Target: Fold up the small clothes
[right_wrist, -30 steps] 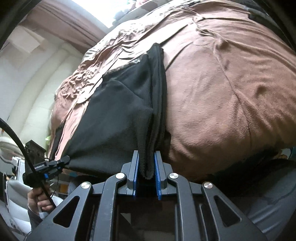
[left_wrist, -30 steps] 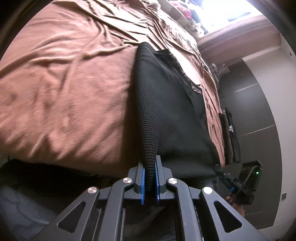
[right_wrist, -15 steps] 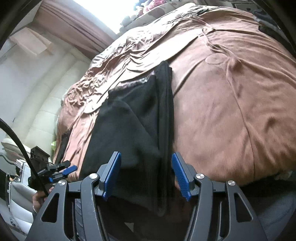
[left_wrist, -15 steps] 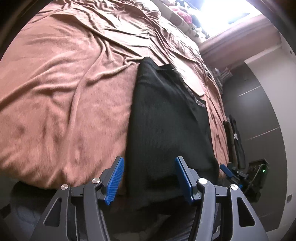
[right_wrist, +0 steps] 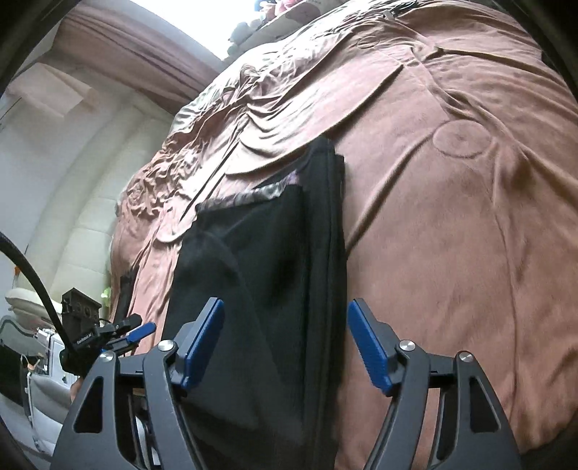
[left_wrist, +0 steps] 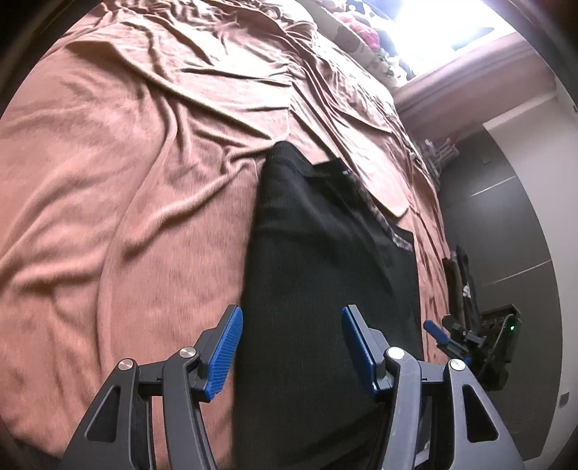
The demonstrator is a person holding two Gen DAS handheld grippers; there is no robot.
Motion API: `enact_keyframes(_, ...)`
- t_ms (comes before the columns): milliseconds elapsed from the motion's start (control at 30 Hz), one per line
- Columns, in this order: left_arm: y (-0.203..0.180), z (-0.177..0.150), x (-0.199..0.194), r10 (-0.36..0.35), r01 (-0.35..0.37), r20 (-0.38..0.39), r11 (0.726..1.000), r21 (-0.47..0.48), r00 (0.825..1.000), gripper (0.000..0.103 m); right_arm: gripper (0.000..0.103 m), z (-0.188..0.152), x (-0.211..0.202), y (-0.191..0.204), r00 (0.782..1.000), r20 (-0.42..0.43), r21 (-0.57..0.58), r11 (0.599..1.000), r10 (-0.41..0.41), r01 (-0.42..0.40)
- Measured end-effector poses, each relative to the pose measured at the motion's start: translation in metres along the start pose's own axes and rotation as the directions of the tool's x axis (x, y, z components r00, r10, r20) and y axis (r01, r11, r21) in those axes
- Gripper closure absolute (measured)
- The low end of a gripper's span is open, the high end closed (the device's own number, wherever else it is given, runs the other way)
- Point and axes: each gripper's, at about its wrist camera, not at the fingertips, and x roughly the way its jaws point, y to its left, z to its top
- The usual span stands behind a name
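Note:
A black knit garment lies flat on the brown bed cover, with its near edge over the bed's front edge. It also shows in the right wrist view with a folded strip along its right side. My left gripper is open and empty, its blue pads on either side of the garment's near left part, just above it. My right gripper is open and empty over the garment's near right part. Each gripper shows small in the other's view, the right one and the left one.
The brown bed cover is wrinkled and spreads far beyond the garment. Dark folded clothes lie at the bed's right edge. Pillows and soft toys sit at the far end under a bright window. A padded headboard wall stands to the left.
Both grippers let go of the garment's near edge, opened wide and lifted back a little. The garment dropped flat onto the bed.

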Motion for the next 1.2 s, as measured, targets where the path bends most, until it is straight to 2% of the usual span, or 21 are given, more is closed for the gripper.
enact_keyframes(333, 0.005, 0.037, 0.027, 0.003, -0.003, -0.006, 1.000, -0.017, 1.000, 0.045, 0.034, 0.044, 0.045, -0.011, 1.000, -0.020, -0.023, 1.000, 0.020, -0.021)
enact_keyframes(533, 0.006, 0.061, 0.047, 0.006, -0.007, -0.028, 1.000, -0.024, 1.000, 0.048, 0.034, 0.063, 0.072, -0.023, 0.998, -0.051, 0.007, 1.000, 0.028, -0.028)
enact_keyframes(767, 0.010, 0.082, 0.074, 0.013, -0.016, -0.069, 0.999, -0.031, 0.998, 0.057, 0.034, 0.071, 0.095, -0.027, 0.982, -0.121, 0.018, 0.989, 0.146, -0.145)
enact_keyframes(900, 0.011, 0.091, 0.081, -0.001, -0.001, -0.069, 0.999, -0.032, 0.998, 0.060, 0.034, 0.078, 0.106, -0.030, 0.975, -0.137, 0.025, 0.985, 0.175, -0.173)
enact_keyframes(967, 0.010, 0.096, 0.084, -0.003, 0.001, -0.068, 1.000, -0.031, 0.998, 0.064, 0.049, 0.082, 0.112, -0.033, 0.971, -0.143, 0.043, 0.981, 0.194, -0.189)
enact_keyframes(1033, 0.009, 0.098, 0.088, 0.000, -0.002, -0.069, 1.000, -0.025, 0.998, 0.066, 0.059, 0.085, 0.120, -0.036, 0.971, -0.148, 0.049, 0.982, 0.189, -0.184)
enact_keyframes(1200, 0.006, 0.101, 0.094, 0.003, -0.004, -0.078, 1.000, -0.012, 0.997, 0.072, 0.068, 0.085, 0.131, -0.036, 0.970, -0.159, 0.045, 0.983, 0.183, -0.178)
